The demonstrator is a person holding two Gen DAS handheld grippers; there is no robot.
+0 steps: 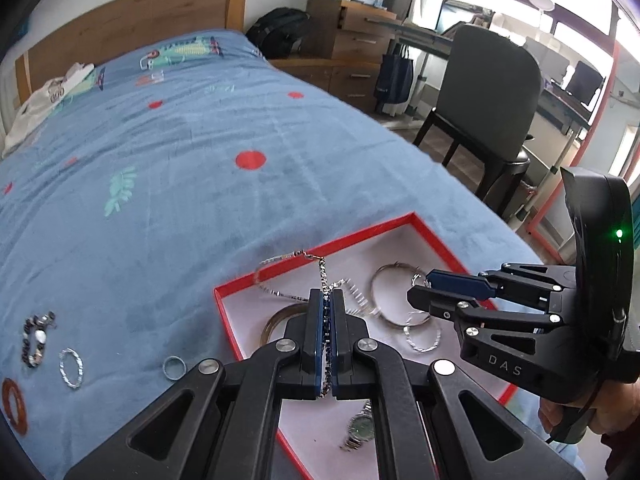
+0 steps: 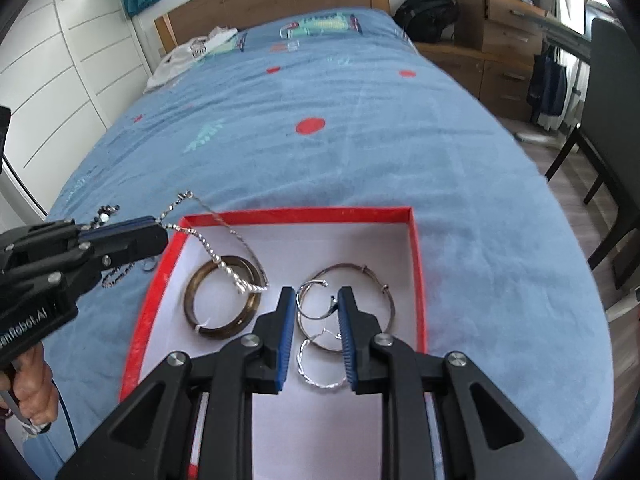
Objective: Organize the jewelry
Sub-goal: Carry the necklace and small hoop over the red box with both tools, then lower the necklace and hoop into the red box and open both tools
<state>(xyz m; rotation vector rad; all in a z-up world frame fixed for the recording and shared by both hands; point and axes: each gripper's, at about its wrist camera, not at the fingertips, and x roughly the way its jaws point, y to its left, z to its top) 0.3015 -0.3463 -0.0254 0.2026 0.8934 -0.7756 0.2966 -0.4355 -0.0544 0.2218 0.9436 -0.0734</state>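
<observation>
Both grippers angled down over red box (image 2: 416, 264): left gripper (image 1: 327, 300) clamps chain (image 1: 320, 272) (dangling), right gripper (image 2: 318, 300) clamps thin ring (image 2: 314, 298).

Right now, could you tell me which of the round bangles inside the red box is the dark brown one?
It is the thick brown bangle at the box's left side, under the hanging silver chain; the other hoops, such as the large silver bangle, are thin silver wire.

Wristwatch (image 1: 359, 429) half hidden – left gripper (image 1: 327, 296) covers it

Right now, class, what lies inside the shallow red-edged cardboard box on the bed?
Inside the red-edged box: brown bangle, thin silver bangle, twisted silver ring, wristwatch, part of a silver chain. Grippers cover the rest.
</observation>
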